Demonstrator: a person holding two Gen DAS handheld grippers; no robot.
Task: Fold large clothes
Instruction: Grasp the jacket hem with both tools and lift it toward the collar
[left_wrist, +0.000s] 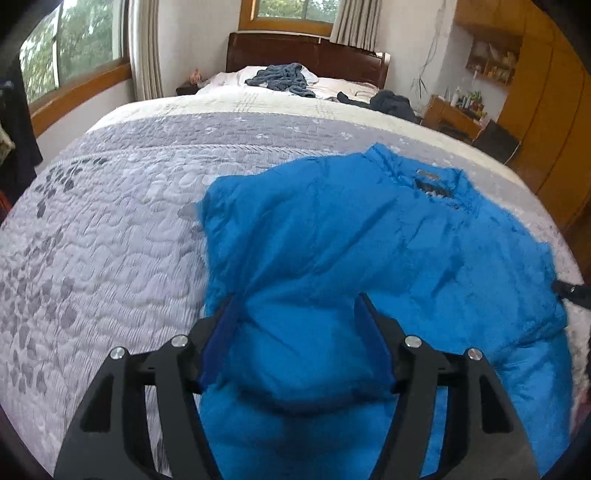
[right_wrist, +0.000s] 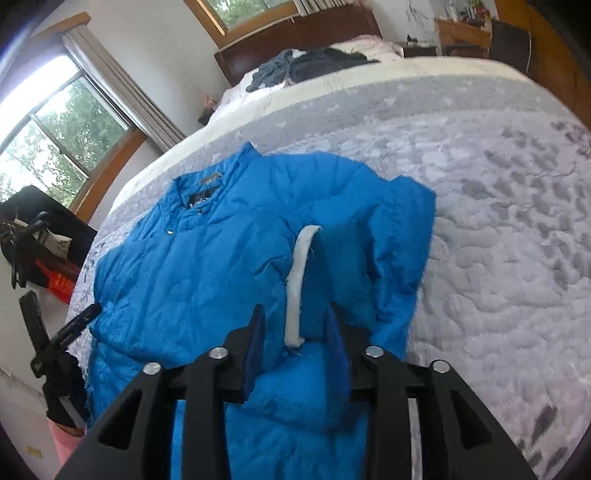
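Note:
A bright blue puffy jacket (left_wrist: 369, 236) lies on the bed, collar toward the headboard. My left gripper (left_wrist: 295, 306) stands open over it. Its blue-padded fingers (left_wrist: 225, 325) are wide apart, and a bulky sleeve end (left_wrist: 295, 354) lies between them on top of the jacket body. In the right wrist view, the jacket (right_wrist: 192, 266) has its right side folded inward. My right gripper (right_wrist: 295, 317) is shut on a thick fold of it, beside a white inner strip (right_wrist: 299, 280). The left gripper (right_wrist: 74, 325) shows at the jacket's left edge.
The grey and white quilted bedspread (left_wrist: 103, 240) extends to the left and toward the headboard (left_wrist: 306, 51). Dark clothes (left_wrist: 284, 79) are piled near the pillows. A wooden wardrobe (left_wrist: 546, 110) and a small table stand at the right. Windows are on the left wall.

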